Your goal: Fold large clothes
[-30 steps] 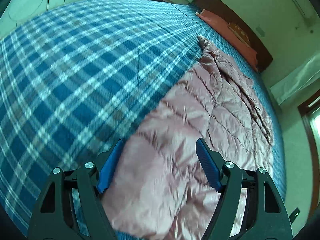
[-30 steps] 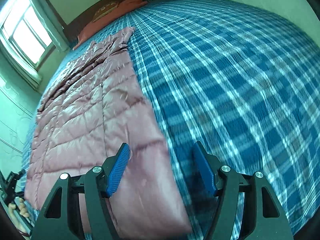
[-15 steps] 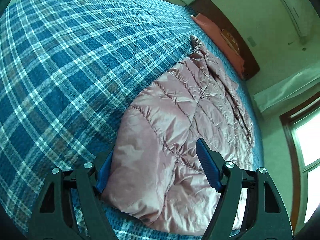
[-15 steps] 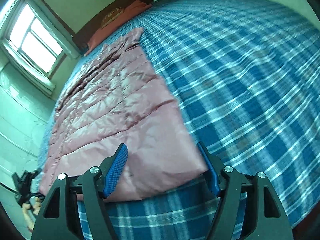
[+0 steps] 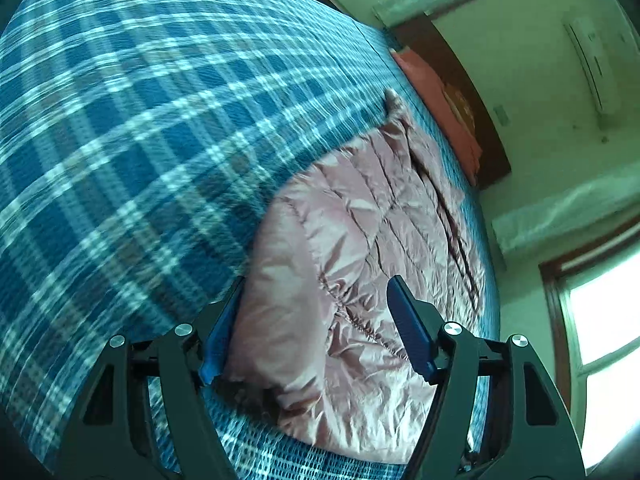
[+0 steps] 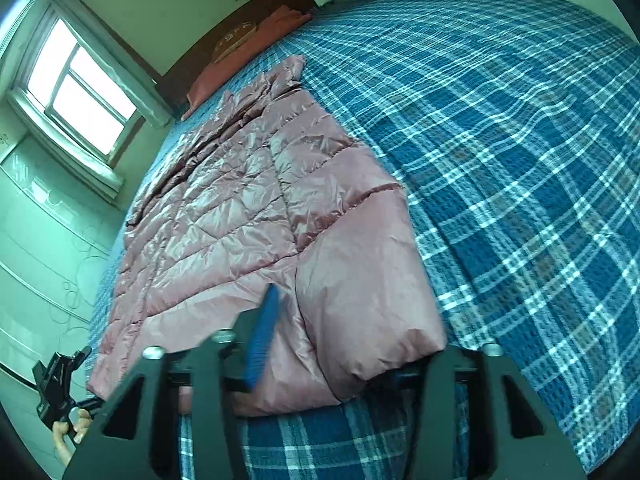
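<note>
Jacket: a pink quilted down jacket (image 6: 248, 216) lay flat on the blue plaid bedspread (image 6: 520, 160), running from the lower centre of the right wrist view up toward the upper left; in the left wrist view it ran from bottom centre toward the upper right.
Near end: smooth, unquilted fabric, bulging between both pairs of fingers.
Right gripper: the right gripper (image 6: 320, 344) sat at the bottom of its frame with its jaws closing around the jacket's near corner; the left blue pad (image 6: 264, 332) pressed into the fabric, while the right pad was hidden under the bulge.
Left gripper: the left gripper (image 5: 312, 328) had its jaws closing too, but wide apart; the left pad lay against the jacket's edge, the right pad (image 5: 408, 332) stood clear above the fabric.
Far end: a red pillow (image 6: 240, 52) against the dark headboard (image 5: 452, 92).
Window: upper left of the right wrist view (image 6: 80, 84).
Lower left corner: a hand (image 6: 68, 436) held the other gripper's handle.
</note>
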Demonstrator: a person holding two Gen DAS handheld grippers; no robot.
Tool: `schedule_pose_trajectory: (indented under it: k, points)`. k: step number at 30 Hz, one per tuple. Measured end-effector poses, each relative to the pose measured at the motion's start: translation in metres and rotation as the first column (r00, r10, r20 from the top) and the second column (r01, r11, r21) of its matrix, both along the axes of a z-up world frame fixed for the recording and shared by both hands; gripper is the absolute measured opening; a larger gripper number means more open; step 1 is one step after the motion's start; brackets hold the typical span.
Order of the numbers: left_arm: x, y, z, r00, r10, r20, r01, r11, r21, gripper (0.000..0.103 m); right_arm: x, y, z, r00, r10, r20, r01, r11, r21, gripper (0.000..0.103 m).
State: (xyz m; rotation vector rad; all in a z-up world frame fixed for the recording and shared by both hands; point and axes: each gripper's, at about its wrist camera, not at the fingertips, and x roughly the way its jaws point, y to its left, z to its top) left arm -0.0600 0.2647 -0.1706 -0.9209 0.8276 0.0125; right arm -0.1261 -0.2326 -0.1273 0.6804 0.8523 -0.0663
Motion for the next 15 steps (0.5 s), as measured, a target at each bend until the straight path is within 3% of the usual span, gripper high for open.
schedule_pose_trajectory:
  k: [5,7,9,14,15]
  points:
    - [-0.003,-0.001,-0.009,0.999,-0.015,-0.034,0.014,0.999,-0.043,0.070,0.003,0.000,-0.001,1.000,0.007,0.013,-0.008,1.000,0.002,0.032]
    - [-0.003,-0.008,-0.006,0.999,-0.034,-0.023,0.034,0.999,-0.006,0.070,0.003,-0.001,-0.003,1.000,0.004,0.023,-0.004,1.000,0.013,0.030]
    - [-0.001,-0.015,-0.006,0.998,-0.055,-0.017,0.055,0.998,0.006,0.059,0.003,-0.003,-0.004,1.000,0.004,0.028,-0.005,1.000,0.022,0.028]
    - [0.002,-0.022,-0.012,0.998,-0.067,-0.012,0.067,0.997,0.030,0.019,0.003,-0.003,-0.003,0.998,0.012,0.059,-0.014,0.999,0.041,0.018]
    - [0.002,-0.022,-0.011,0.998,-0.068,-0.005,0.069,0.997,0.047,0.016,0.002,-0.003,-0.001,0.997,0.011,0.070,-0.014,0.999,0.045,0.017]
